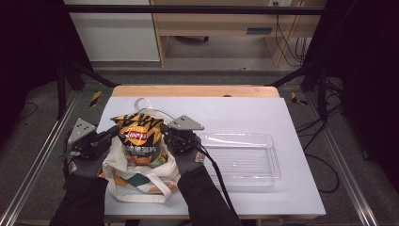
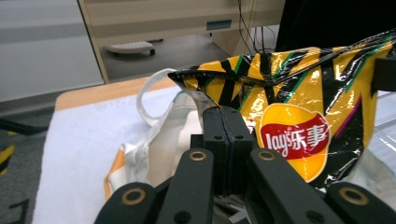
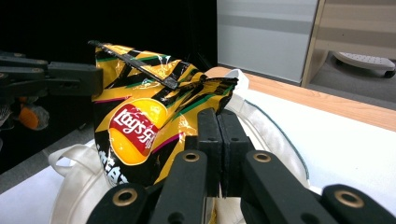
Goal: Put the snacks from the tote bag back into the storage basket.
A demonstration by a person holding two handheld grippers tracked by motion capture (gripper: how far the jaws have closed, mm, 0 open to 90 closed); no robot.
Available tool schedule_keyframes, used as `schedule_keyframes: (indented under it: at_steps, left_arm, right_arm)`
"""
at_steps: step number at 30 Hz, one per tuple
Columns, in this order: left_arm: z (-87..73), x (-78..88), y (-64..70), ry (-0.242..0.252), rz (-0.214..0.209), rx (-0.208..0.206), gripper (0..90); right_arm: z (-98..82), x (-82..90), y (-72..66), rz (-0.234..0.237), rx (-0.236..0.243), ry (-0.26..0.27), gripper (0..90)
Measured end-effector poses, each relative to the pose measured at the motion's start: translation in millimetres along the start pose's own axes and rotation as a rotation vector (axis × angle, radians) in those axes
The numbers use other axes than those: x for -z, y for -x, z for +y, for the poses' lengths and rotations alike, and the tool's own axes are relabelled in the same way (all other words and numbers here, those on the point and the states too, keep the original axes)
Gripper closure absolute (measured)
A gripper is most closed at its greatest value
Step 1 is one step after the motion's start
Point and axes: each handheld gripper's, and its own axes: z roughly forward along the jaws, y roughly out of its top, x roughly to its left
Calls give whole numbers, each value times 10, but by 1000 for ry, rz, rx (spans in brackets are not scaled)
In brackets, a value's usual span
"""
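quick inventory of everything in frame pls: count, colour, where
Yellow-and-black foil crisp bag with a red logo: 1, upright in the tote's mouth, table's near left.
White fabric tote bag with orange and green print: 1, lying open on the table's near left, crisp bag standing in it.
Clear plastic rectangular tray: 1, transparent, right of the tote, nothing in it.
Table with white top and wooden far edge: 1, centre of the high view.
Left gripper: 1, black, shut on the crisp bag's top corner on its side.
Right gripper: 1, black, shut on the bag's opposite top corner.
Forearms in black sleeves: 2, entering from the bottom edge.
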Motion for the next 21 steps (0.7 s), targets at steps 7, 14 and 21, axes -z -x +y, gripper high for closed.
schedule_keyframes:
  at_steps: [7,14,21]
  left_arm:
    - [93,-102,-45,29,-6,-13,595]
    - [86,-202,-118,-8,-59,25,765]
    - [91,-158,-81,-11,-50,7,889]
  right_arm:
    - [-11,33,-10,0,11,4,891]
    - [-23,39,-2,1,12,0,875]
    - [-27,2,-5,18,-3,20,693]
